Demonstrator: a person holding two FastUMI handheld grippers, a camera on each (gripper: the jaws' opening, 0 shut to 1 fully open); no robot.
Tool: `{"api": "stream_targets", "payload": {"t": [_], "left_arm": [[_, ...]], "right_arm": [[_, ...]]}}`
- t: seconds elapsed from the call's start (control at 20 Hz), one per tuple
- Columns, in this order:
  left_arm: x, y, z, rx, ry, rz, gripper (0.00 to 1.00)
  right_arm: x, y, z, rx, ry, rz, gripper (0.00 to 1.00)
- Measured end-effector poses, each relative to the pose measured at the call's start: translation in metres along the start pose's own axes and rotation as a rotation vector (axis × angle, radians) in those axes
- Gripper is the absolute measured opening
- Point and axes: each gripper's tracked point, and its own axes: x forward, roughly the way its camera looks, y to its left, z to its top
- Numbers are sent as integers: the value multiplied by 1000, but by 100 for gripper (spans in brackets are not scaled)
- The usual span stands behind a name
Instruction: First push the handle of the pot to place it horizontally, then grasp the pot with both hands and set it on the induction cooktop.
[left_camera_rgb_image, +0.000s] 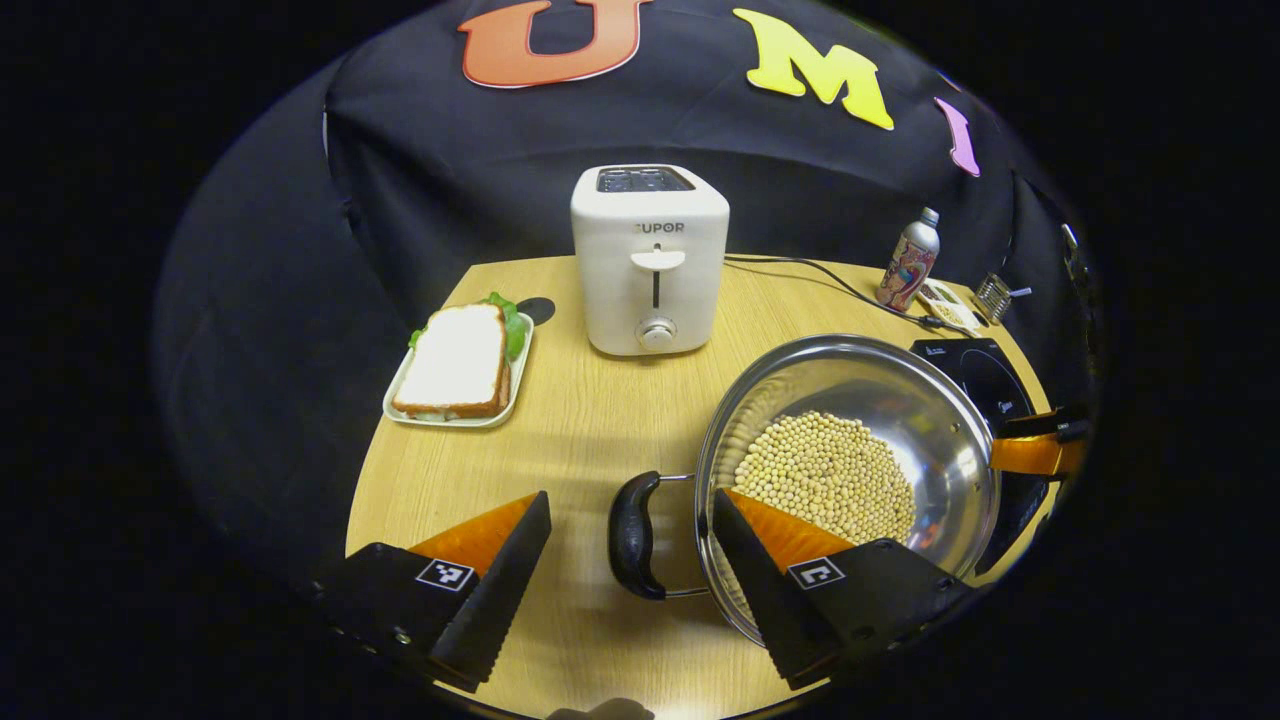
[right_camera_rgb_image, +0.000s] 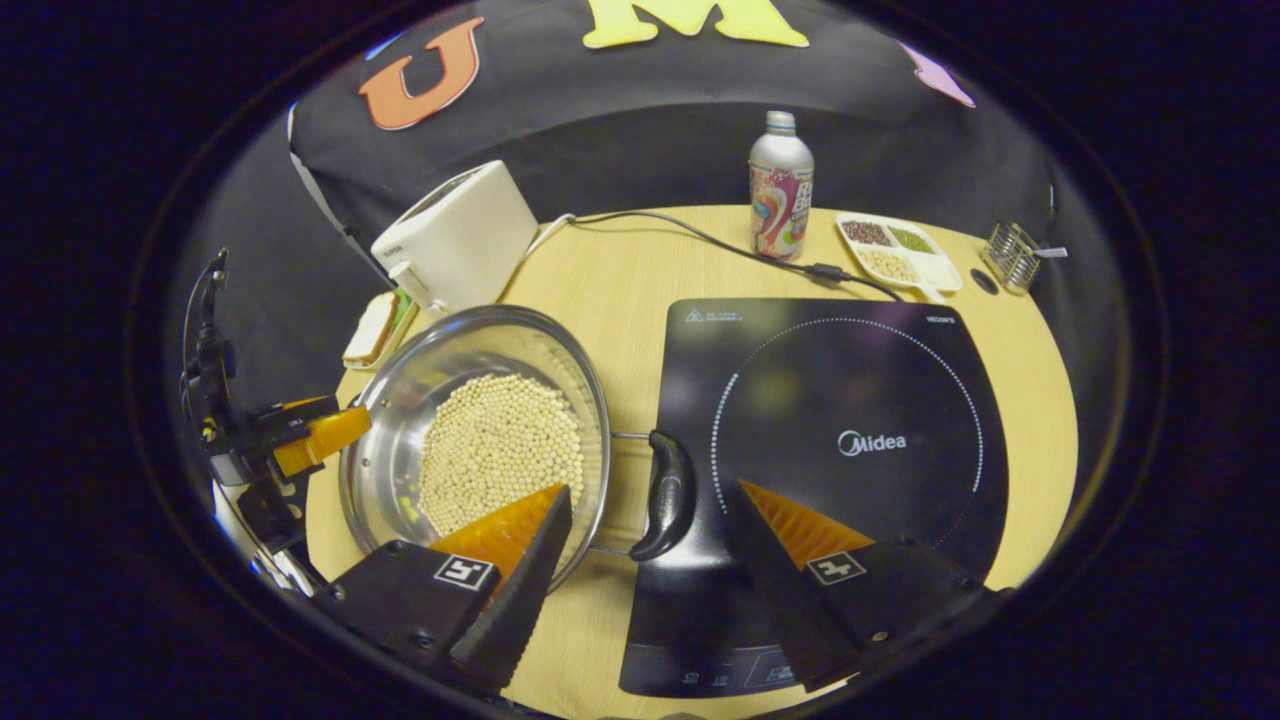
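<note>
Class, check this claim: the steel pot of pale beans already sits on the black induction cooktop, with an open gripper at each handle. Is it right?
Not quite. In the right gripper view the pot rests on the wooden table beside the induction cooktop, not on it. The rest holds.

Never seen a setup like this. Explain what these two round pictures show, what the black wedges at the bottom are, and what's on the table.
A person holds a two-finger gripper in each hand, each carrying a forward-looking fisheye camera. The black wedges are that gripper's own fingers.

In the left gripper view, the left gripper is open, its fingers either side of one pot handle. In the right gripper view, the right gripper is open around the opposite handle. Neither presses on anything yet.

On the wooden table: a steel pot of pale beans, a black induction cooktop beside it, a white toaster, a sandwich on a tray, a bottle and a small divided dish.
</note>
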Motion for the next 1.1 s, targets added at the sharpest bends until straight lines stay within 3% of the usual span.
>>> {"api": "stream_targets", "payload": {"t": [0.05, 0.15, 0.2, 0.25, 0.3, 0.35, 0.4, 0.45, 0.5, 0.65, 0.7, 0.8, 0.85, 0.95, 1.0, 1.05, 1.1], "left_arm": [[4, -2, -2, -6, 16, -4, 98], [6, -6, -7, -9, 50, -15, 98], [8, -6, -9, -8, 63, -20, 98], [9, -10, -13, -8, 80, -31, 98], [9, -12, -17, -5, 101, -40, 90], [9, -11, -19, 2, 118, -35, 96], [11, -11, -19, 5, 124, -35, 95], [13, -14, -19, 3, 130, -41, 89], [16, -18, -20, 4, 146, -54, 87], [18, -20, -22, 29, 165, -52, 70], [19, -20, -23, 31, 179, -51, 70], [15, -22, -22, 16, 190, -64, 68], [14, -22, -23, 7, 197, -66, 75], [14, -22, -22, 12, 190, -69, 53], [13, -23, -19, 11, 183, -65, 63], [12, -23, -21, 13, 184, -63, 61], [12, -23, -20, 19, 179, -64, 72]], "right_arm": [[2, 3, -3, 6, 10, 6, 92], [2, 3, -4, 20, 11, 0, 92], [4, 2, -5, 14, 22, -6, 98], [4, 3, -7, 11, 29, -10, 97], [3, 4, -4, 10, 27, -11, 89], [4, 4, -5, 1, 32, -18, 89], [6, 2, -6, -8, 38, -26, 94], [5, 1, -6, -14, 32, -35, 87], [6, 0, -6, -11, 40, -38, 88], [8, 1, -7, 19, 46, -41, 75], [8, 2, -6, 25, 46, -46, 67], [7, 0, -4, 37, 49, -47, 67], [8, 1, -5, 36, 49, -45, 64], [6, 0, -4, 39, 41, -42, 60], [7, 1, -2, 39, 38, -41, 58], [7, 0, -3, 33, 35, -40, 58], [8, 0, -3, 26, 30, -40, 55]]}}
